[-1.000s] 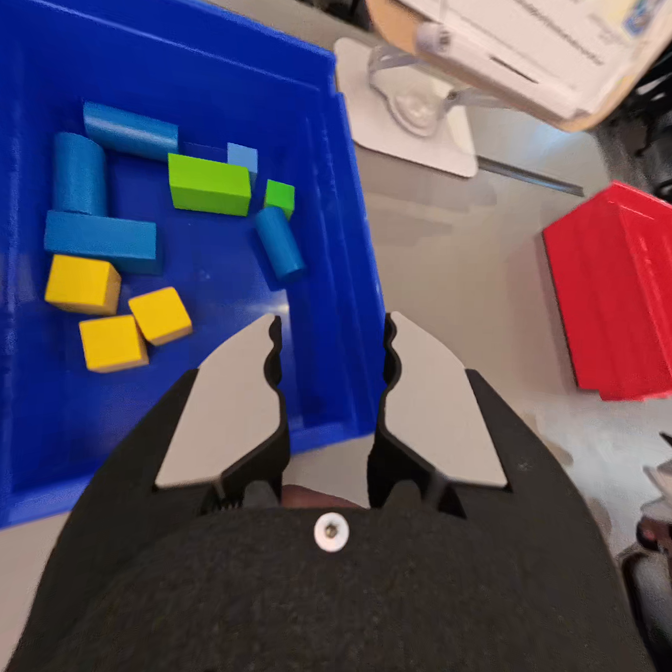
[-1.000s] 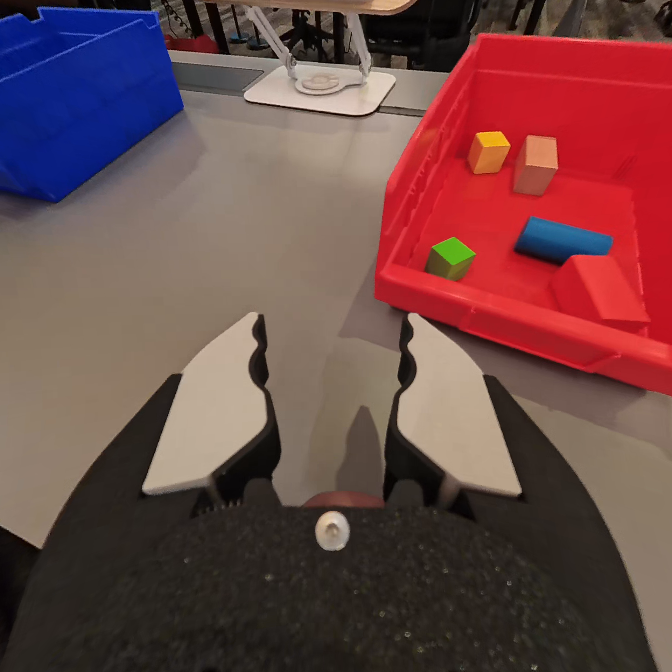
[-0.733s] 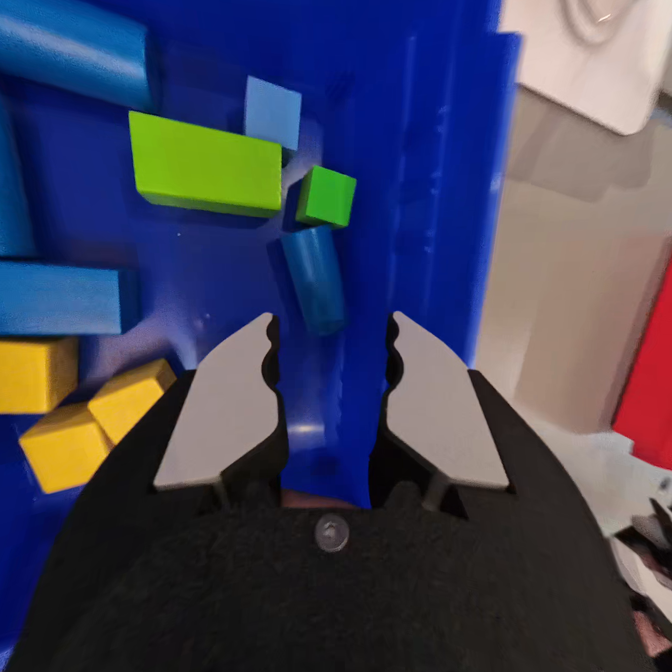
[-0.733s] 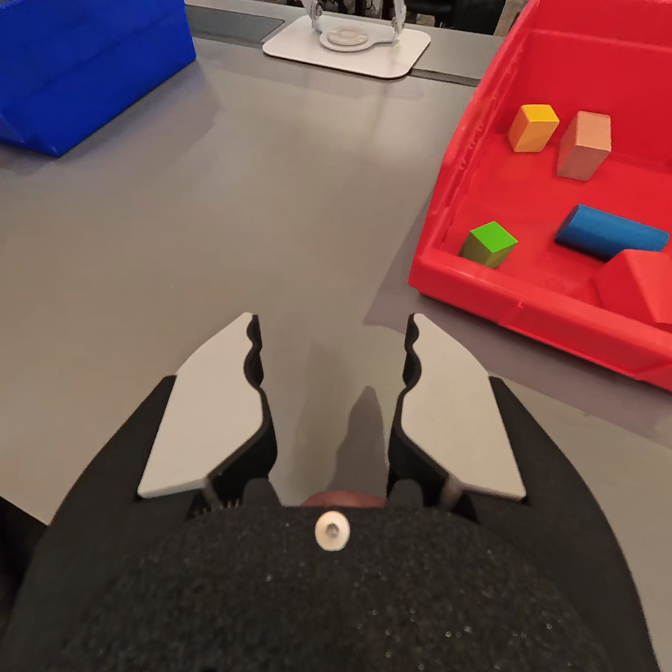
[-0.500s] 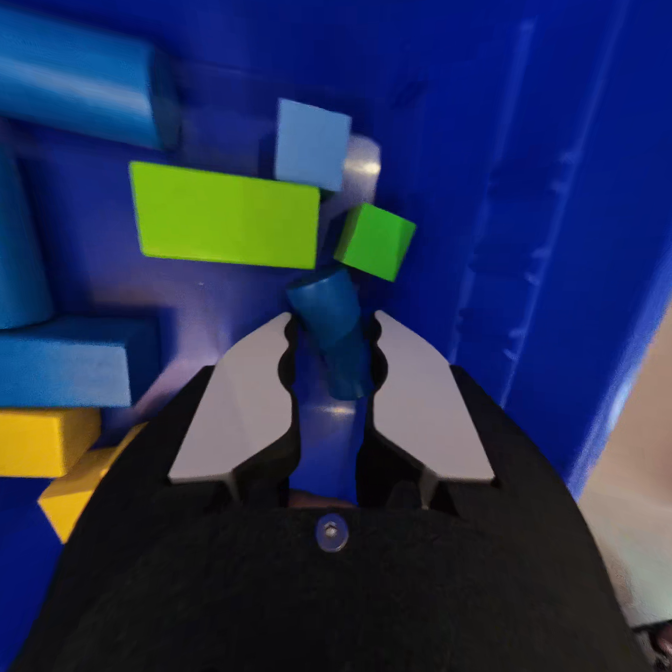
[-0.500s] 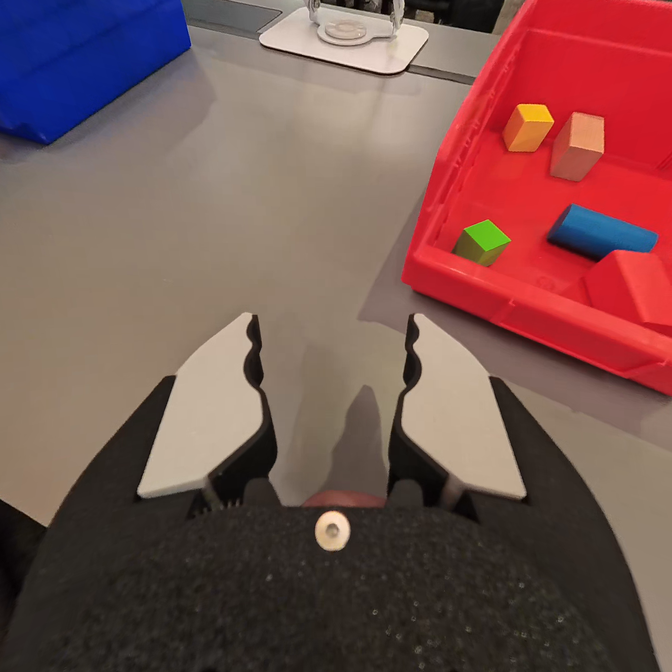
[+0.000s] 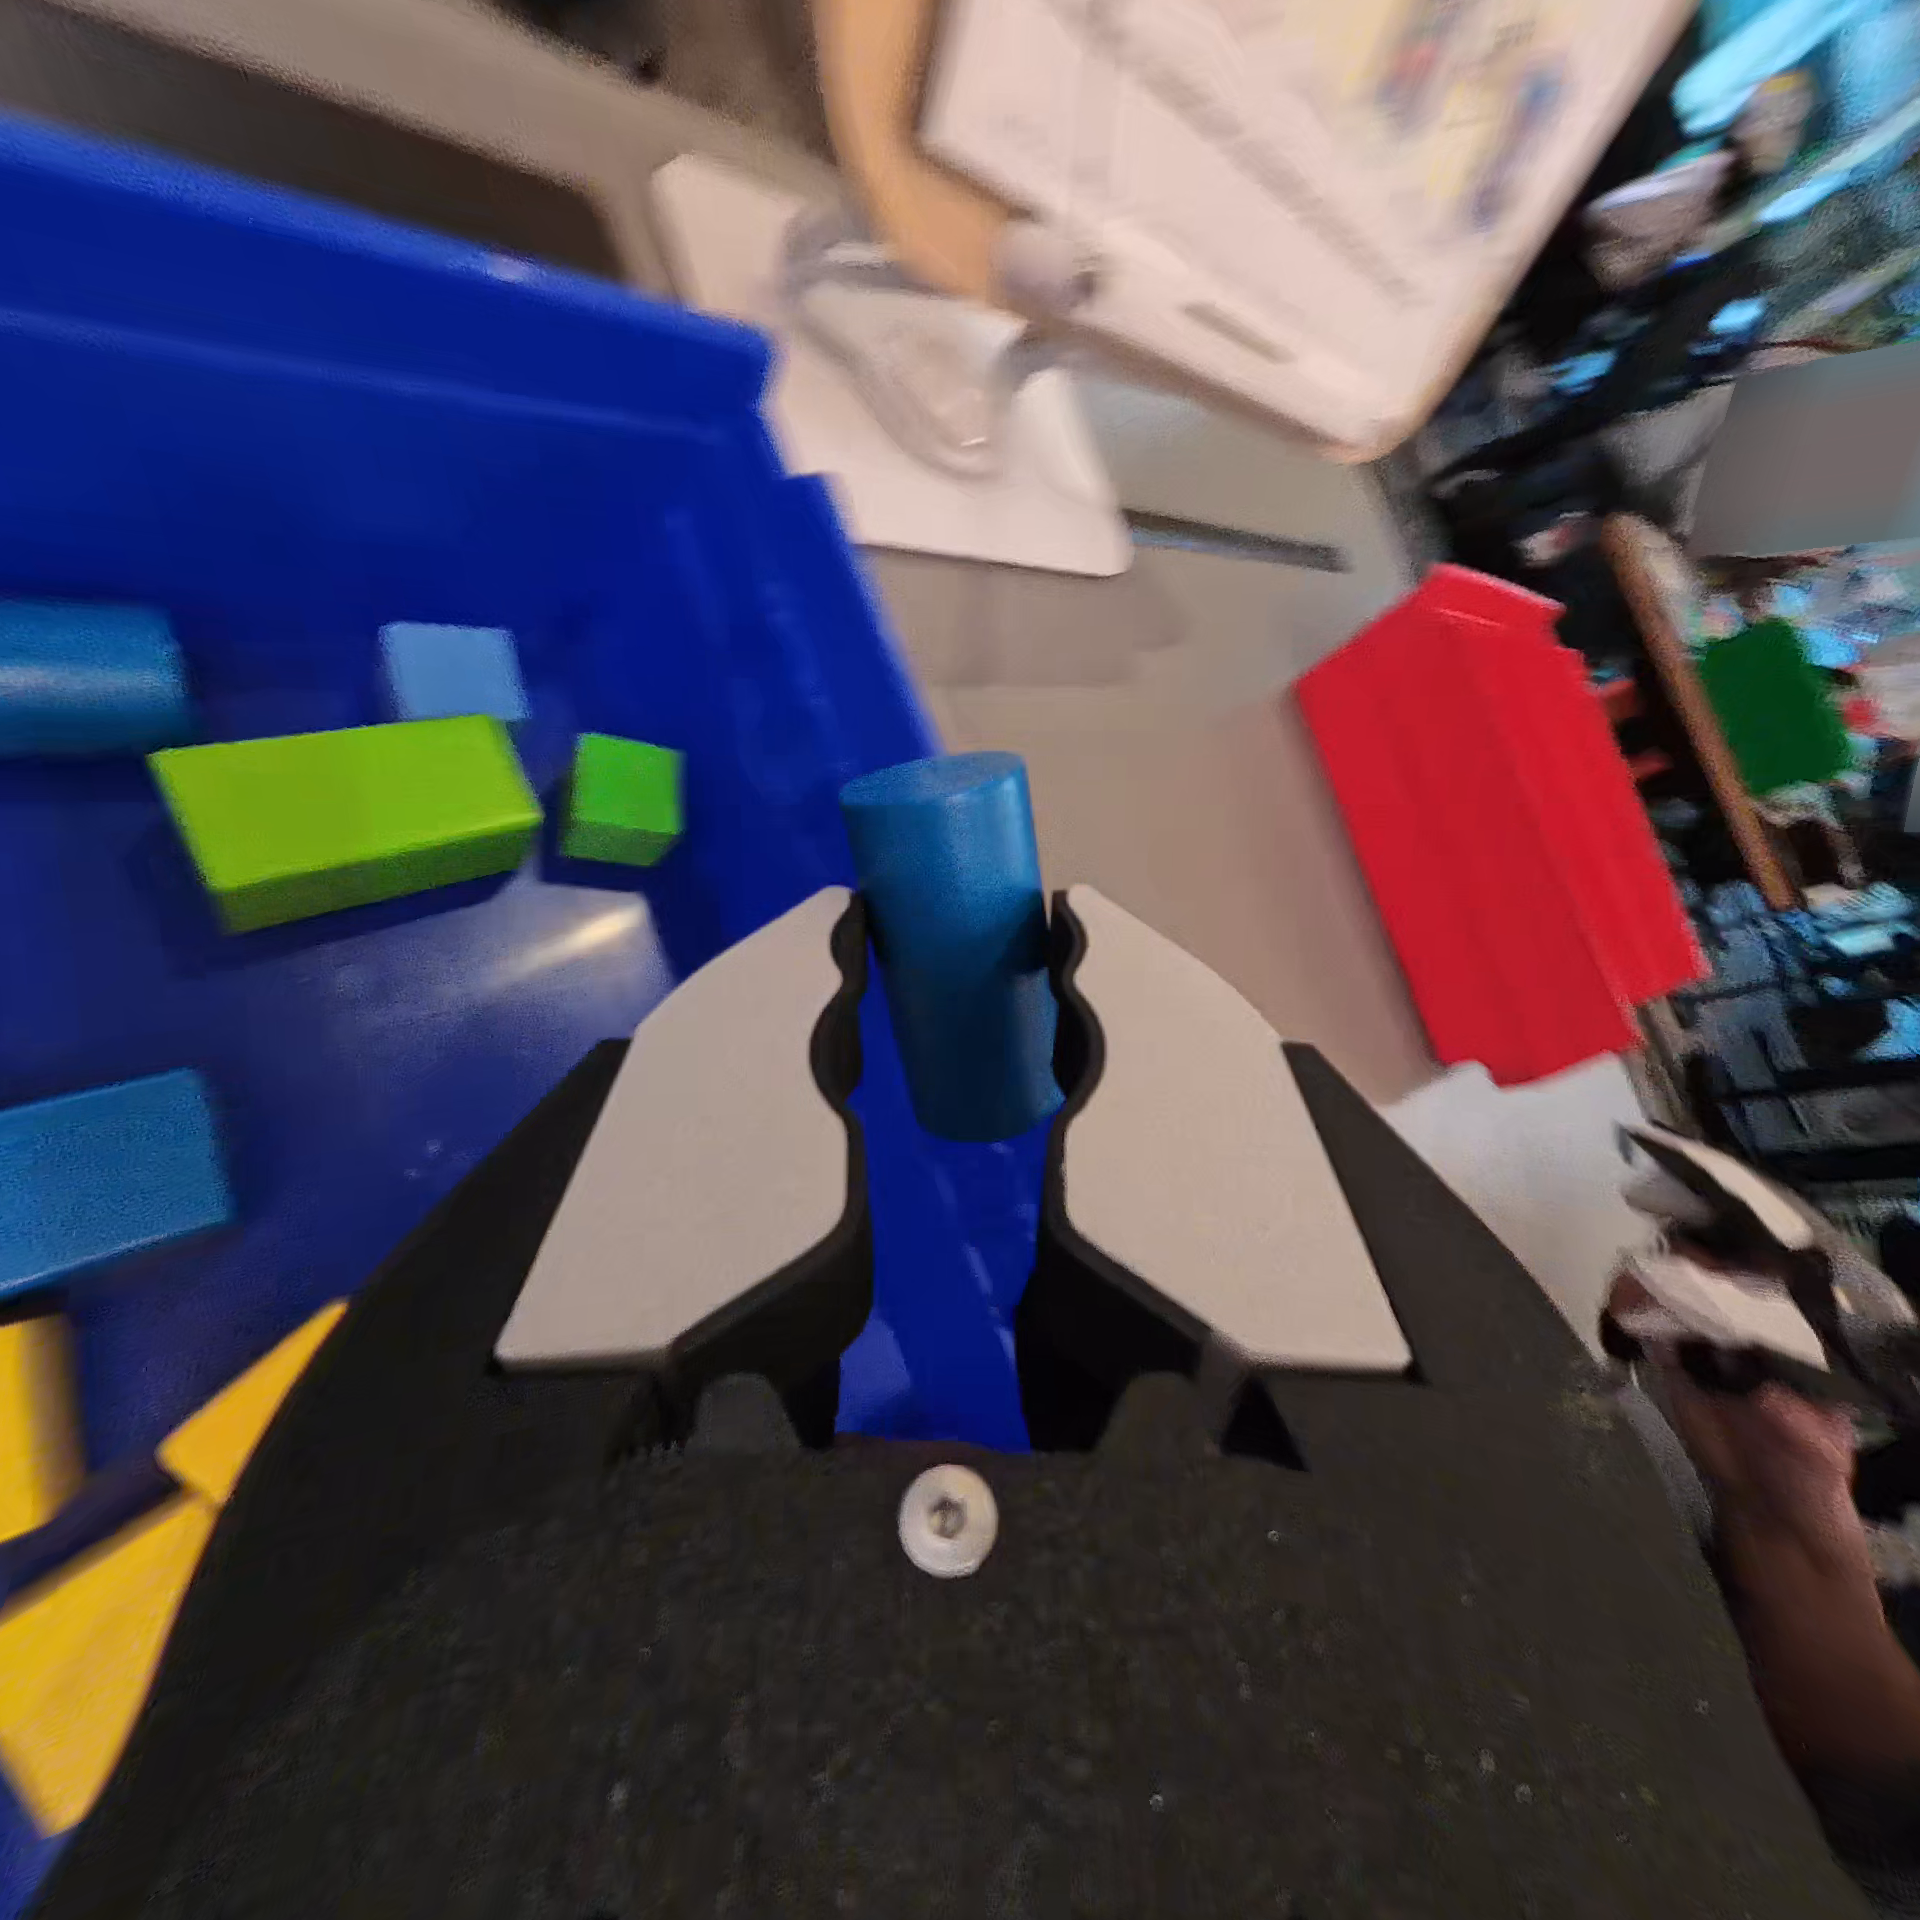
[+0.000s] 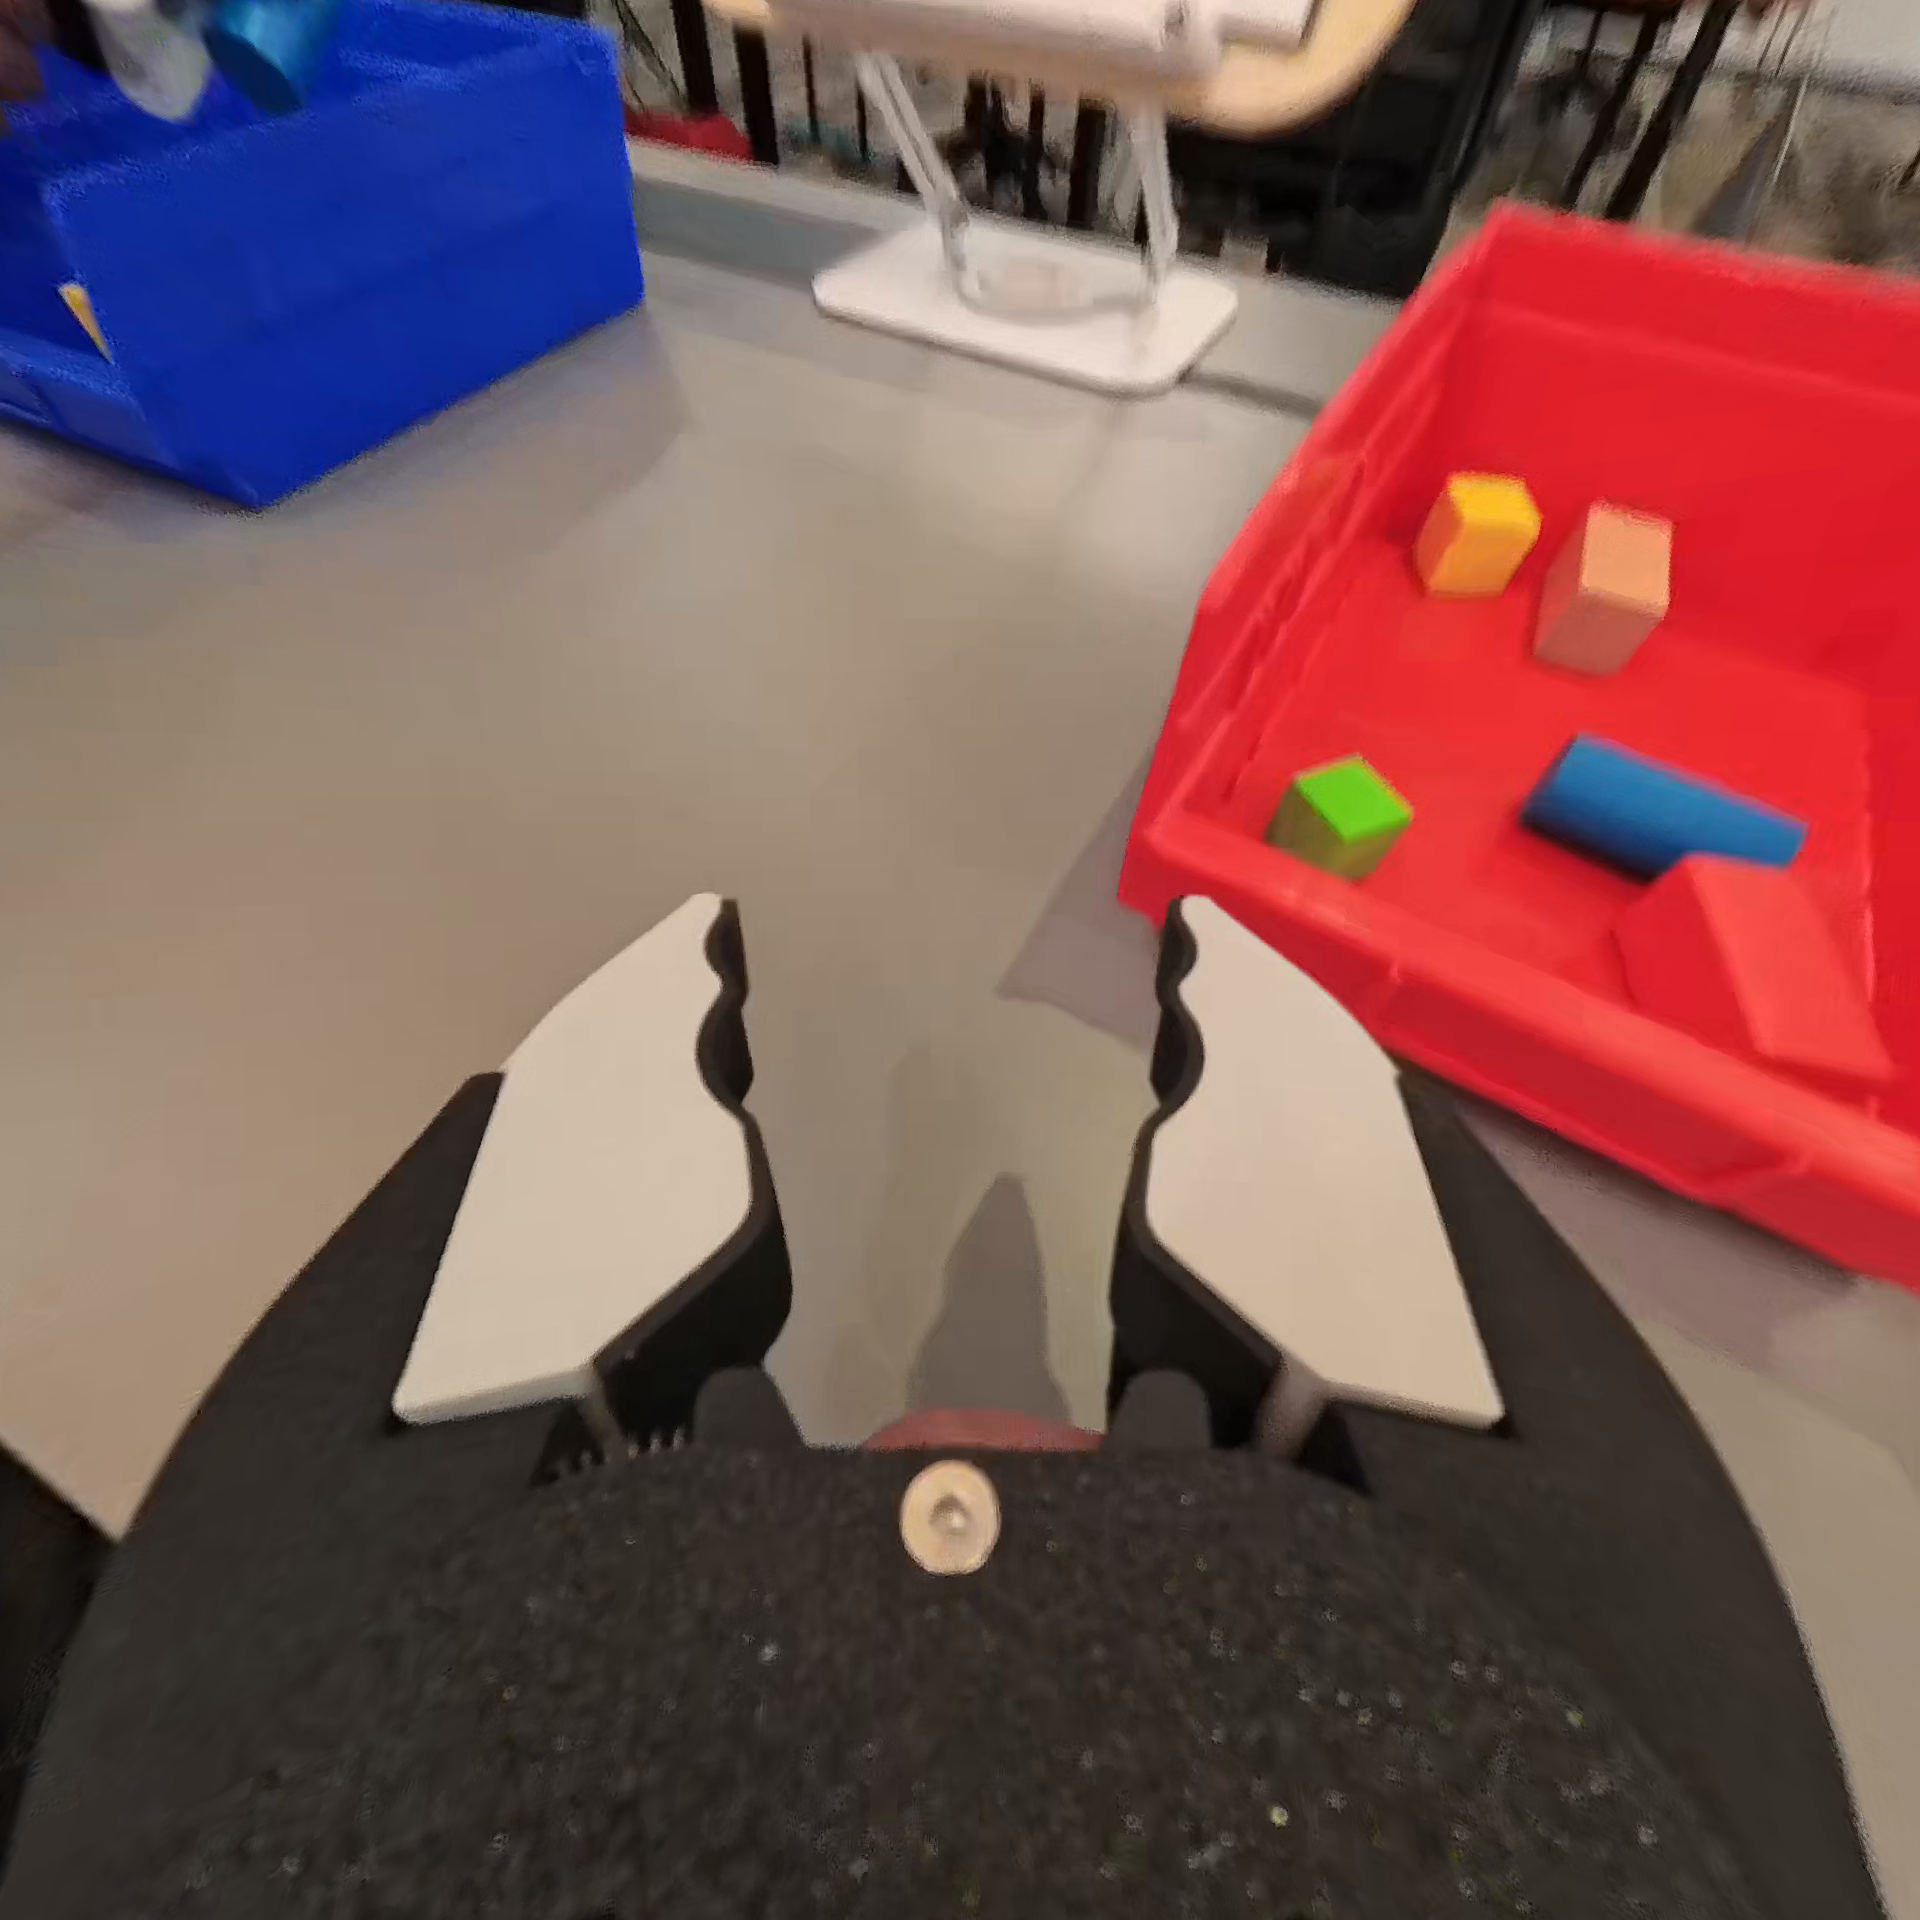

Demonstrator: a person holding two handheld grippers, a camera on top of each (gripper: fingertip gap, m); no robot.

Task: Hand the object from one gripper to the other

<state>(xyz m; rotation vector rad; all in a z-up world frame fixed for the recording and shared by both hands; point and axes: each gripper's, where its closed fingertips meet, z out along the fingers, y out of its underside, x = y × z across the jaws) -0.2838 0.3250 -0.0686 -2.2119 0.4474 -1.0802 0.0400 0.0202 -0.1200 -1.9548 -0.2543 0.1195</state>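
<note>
My left gripper (image 7: pixel 956 914) is shut on a blue cylinder (image 7: pixel 956 935) and holds it lifted above the right wall of the blue bin (image 7: pixel 416 416). The cylinder sticks out past the fingertips. In the right wrist view the same cylinder (image 8: pixel 272 42) and the left gripper (image 8: pixel 156 42) show far off at the top left, above the blue bin (image 8: pixel 343 239). My right gripper (image 8: pixel 951 914) is open and empty over the grey table (image 8: pixel 623 727). It also shows at the right edge of the left wrist view (image 7: pixel 1714 1278), held by a hand.
The blue bin holds green (image 7: pixel 343 810), blue (image 7: pixel 104 1174) and yellow (image 7: pixel 94 1621) blocks. The red bin (image 8: pixel 1558 727) at the right holds a green cube (image 8: pixel 1340 816), a blue cylinder (image 8: pixel 1662 810), a red wedge (image 8: pixel 1756 977), an orange cube and a tan block. A white stand (image 8: pixel 1029 301) sits behind.
My left gripper closed on the blue cylinder in the blue bin and lifted it up and to the right. My right gripper stayed open and tilted up slightly.
</note>
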